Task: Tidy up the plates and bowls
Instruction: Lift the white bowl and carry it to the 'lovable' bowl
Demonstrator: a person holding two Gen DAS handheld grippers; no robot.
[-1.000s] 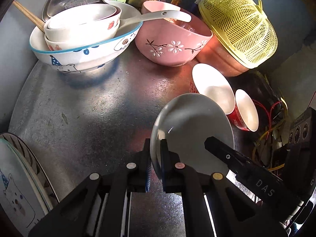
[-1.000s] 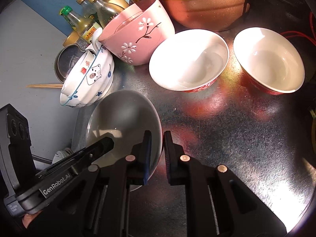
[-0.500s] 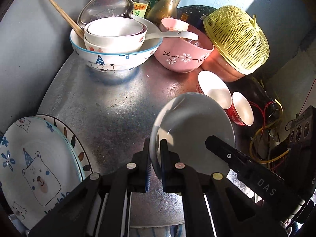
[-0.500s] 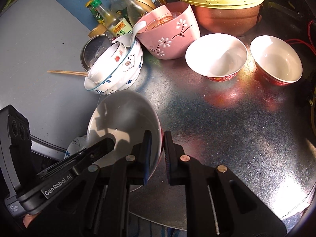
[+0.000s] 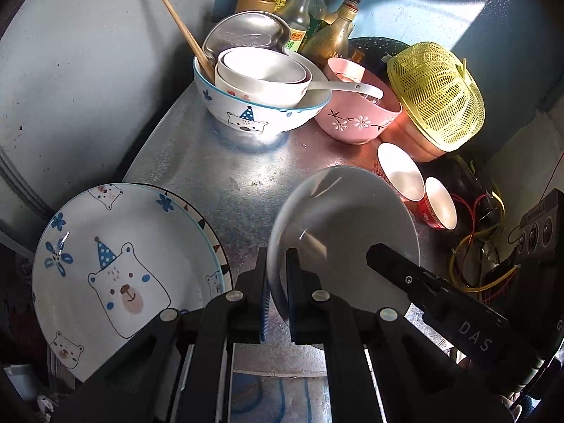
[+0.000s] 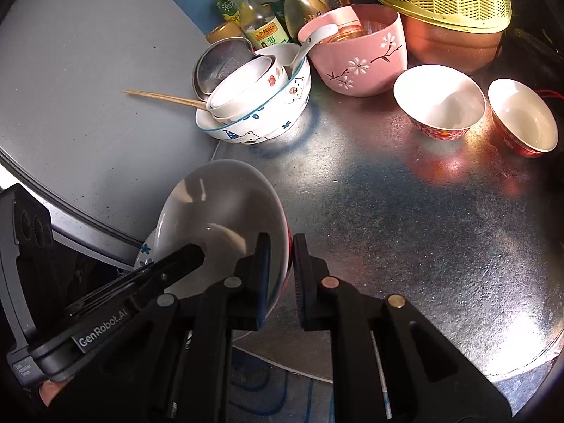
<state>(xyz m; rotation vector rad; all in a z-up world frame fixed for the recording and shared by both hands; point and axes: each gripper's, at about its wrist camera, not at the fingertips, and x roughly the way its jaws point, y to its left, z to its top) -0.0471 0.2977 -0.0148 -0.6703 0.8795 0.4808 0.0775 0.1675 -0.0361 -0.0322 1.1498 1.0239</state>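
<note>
Both grippers hold one white bowl [image 5: 347, 232] with a red outside, lifted over the near edge of the round metal table [image 5: 225, 172]. My left gripper [image 5: 276, 275] is shut on its left rim; my right gripper [image 6: 282, 264] is shut on its right rim, and the bowl shows in the right wrist view [image 6: 218, 218]. A bear-pattern plate [image 5: 116, 268] lies on another plate at the lower left. A bear bowl [image 5: 253, 112] holds nested white bowls, chopsticks and a spoon. A pink flowered bowl [image 5: 356, 120] and two small red-and-white bowls [image 6: 439, 100] [image 6: 521, 116] stand behind.
Sauce bottles [image 5: 303, 10] and a steel dish [image 5: 243, 35] stand at the back by the blue wall. A yellow basket [image 5: 437, 95] covers a copper pot at right. Wires [image 5: 472, 246] hang past the table's right edge. A grey panel [image 6: 88, 70] lies left.
Both grippers pulled back and up with the bowl, away from the dishes. The table looks smaller, and the bear plate at the lower left has come fully into view.
</note>
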